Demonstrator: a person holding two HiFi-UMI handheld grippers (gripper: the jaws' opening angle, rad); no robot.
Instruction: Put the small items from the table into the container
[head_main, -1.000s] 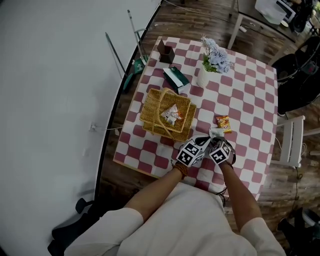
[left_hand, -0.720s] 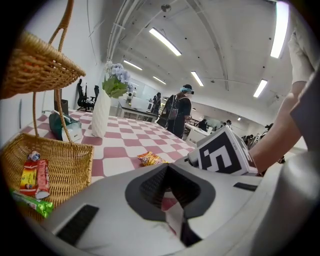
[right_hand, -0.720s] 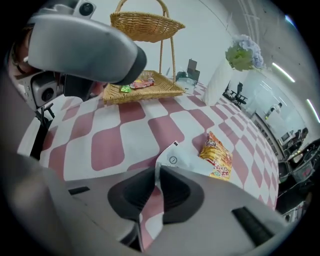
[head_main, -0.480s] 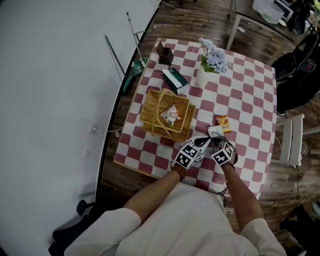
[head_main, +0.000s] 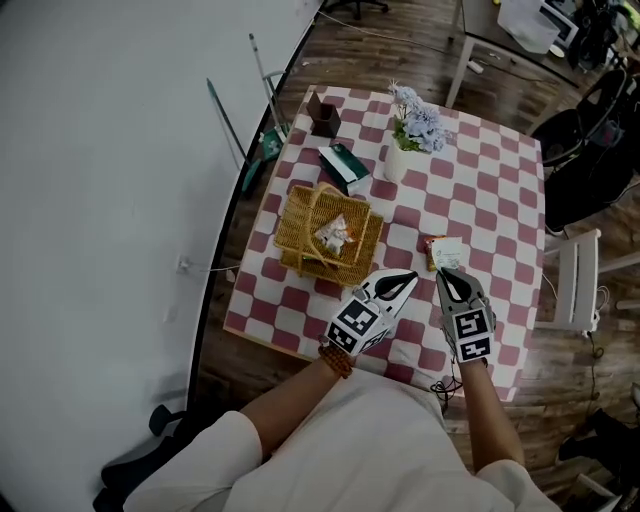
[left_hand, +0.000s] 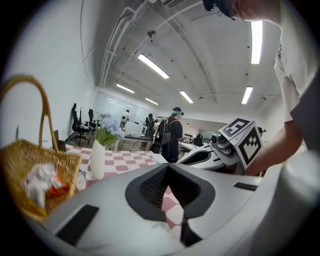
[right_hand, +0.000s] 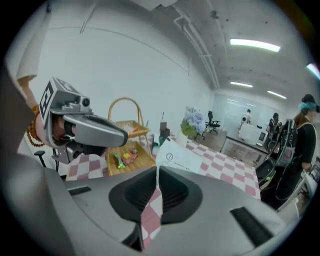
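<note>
Basket (head_main: 295, 225): 1 | right gripper (head_main: 443, 272) fingers pinching 1 white packet (head_main: 449, 252) | left gripper (head_main: 408, 276) fingers together, empty

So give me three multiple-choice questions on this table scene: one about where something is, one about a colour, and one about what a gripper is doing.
1. Where is the green box?
A. On the floor.
B. On the tablecloth, beyond the basket and near the vase.
C. Inside the basket.

2. What does the tablecloth look like?
A. Red and white checks.
B. Blue stripes.
C. Plain green.

3. What state is the right gripper in?
A. Open and empty.
B. Shut on the vase.
C. Shut on a white packet.

Answers:
1. B, as the head view shows the box on the cloth past the basket, next to the vase.
2. A, as the checks cover the whole tabletop.
3. C, as the right gripper view shows the jaws pinching the flat white packet.
</note>
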